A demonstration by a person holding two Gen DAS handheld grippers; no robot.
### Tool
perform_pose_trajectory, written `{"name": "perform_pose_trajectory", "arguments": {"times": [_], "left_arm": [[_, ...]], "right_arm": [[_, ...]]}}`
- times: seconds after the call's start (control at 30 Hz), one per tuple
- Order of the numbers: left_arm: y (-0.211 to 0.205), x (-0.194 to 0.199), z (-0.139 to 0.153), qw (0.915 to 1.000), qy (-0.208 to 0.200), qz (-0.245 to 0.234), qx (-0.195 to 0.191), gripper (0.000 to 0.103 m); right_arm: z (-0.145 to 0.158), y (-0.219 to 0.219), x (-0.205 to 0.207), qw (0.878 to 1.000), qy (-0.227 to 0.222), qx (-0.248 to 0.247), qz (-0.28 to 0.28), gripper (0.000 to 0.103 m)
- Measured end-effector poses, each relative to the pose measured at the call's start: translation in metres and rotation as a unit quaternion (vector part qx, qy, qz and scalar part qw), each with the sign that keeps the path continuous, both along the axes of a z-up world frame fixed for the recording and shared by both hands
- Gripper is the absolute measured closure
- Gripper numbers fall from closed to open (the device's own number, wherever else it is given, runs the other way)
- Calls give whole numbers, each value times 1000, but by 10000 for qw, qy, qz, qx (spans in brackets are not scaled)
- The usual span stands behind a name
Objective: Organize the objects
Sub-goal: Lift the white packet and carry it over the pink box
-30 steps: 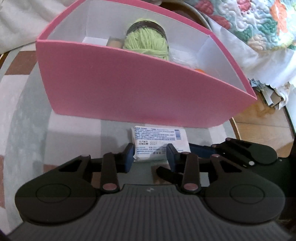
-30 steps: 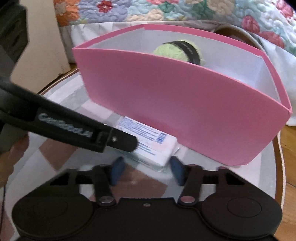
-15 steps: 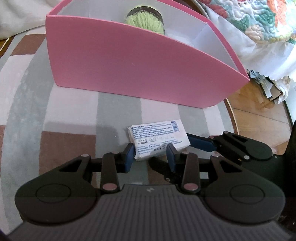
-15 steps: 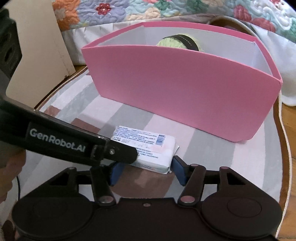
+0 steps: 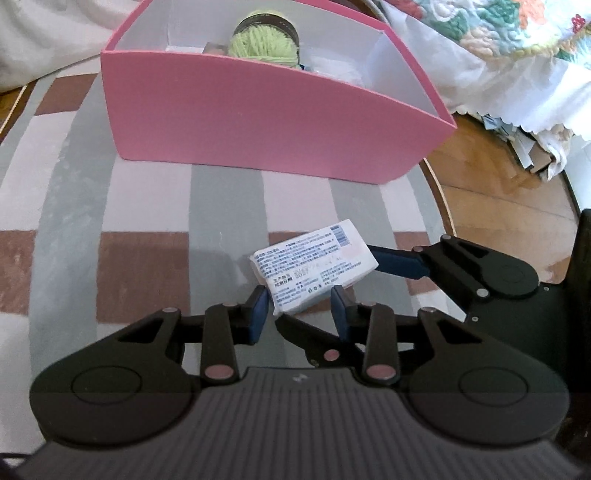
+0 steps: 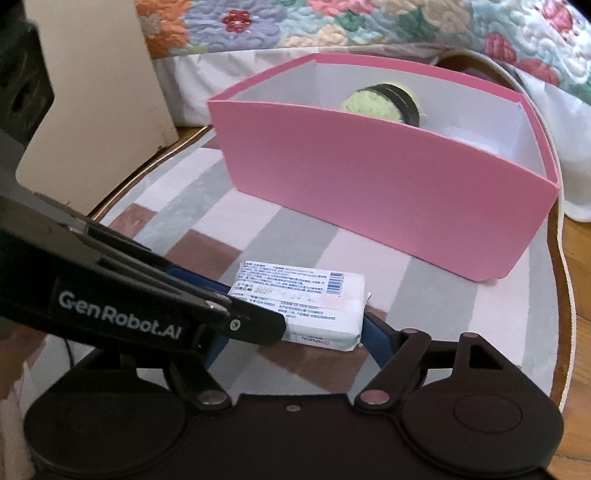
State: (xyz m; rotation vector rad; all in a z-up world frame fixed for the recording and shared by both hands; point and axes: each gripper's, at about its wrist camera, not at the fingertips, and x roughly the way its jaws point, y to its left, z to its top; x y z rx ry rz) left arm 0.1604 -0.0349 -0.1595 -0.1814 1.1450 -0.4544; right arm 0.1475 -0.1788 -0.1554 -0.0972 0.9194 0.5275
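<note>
A white tissue pack [image 5: 314, 264] with blue print hangs a little above the striped rug, casting a shadow. My left gripper [image 5: 298, 312] is shut on its near end. In the right wrist view the left gripper's black fingers [image 6: 243, 325] clamp the pack [image 6: 306, 299] from the left. My right gripper [image 6: 295, 341] straddles the pack; its jaws are opening and the blue pads stand off it. The pink box [image 5: 258, 122] [image 6: 369, 192] sits beyond, with a green yarn ball [image 5: 262, 46] [image 6: 373, 105] inside.
The grey, white and brown striped rug [image 5: 147, 206] has a curved edge with wood floor [image 5: 491, 173] to its right. A quilted bed cover [image 6: 332, 26] hangs behind the box. A cream panel [image 6: 99, 92] stands at the left. Paper scraps [image 5: 535, 147] lie under the bed edge.
Both grippers have drawn back from the pink box and risen, taking the pack along. The right gripper's jaws have spread wide and left the pack. The left grip holds.
</note>
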Motion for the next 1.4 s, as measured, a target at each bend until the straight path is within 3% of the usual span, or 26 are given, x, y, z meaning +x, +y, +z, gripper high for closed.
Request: {"name": "perform_pose_trajectory", "arguments": {"times": [0.33, 0.5, 0.7, 1.1, 1.4], "left_arm": [[3, -32, 44, 9996, -234, -3, -149, 68], [-2, -48, 84, 9987, -512, 62, -56, 68], [-7, -45, 131, 9964, -845, -20, 9, 68], [-21, 28, 181, 9949, -966, -111, -275, 68], [-33, 104, 170, 9944, -910, 204, -497, 66]], "right_arm": [[39, -2, -30, 9993, -294, -74, 208, 20], [68, -1, -42, 9971, -527, -375, 409, 21], [112, -7, -48, 9937, -964, -354, 452, 21], [167, -14, -3, 9894, -1297, -628, 204, 22], [174, -21, 61, 9848, -1548, -646, 444, 15]]}}
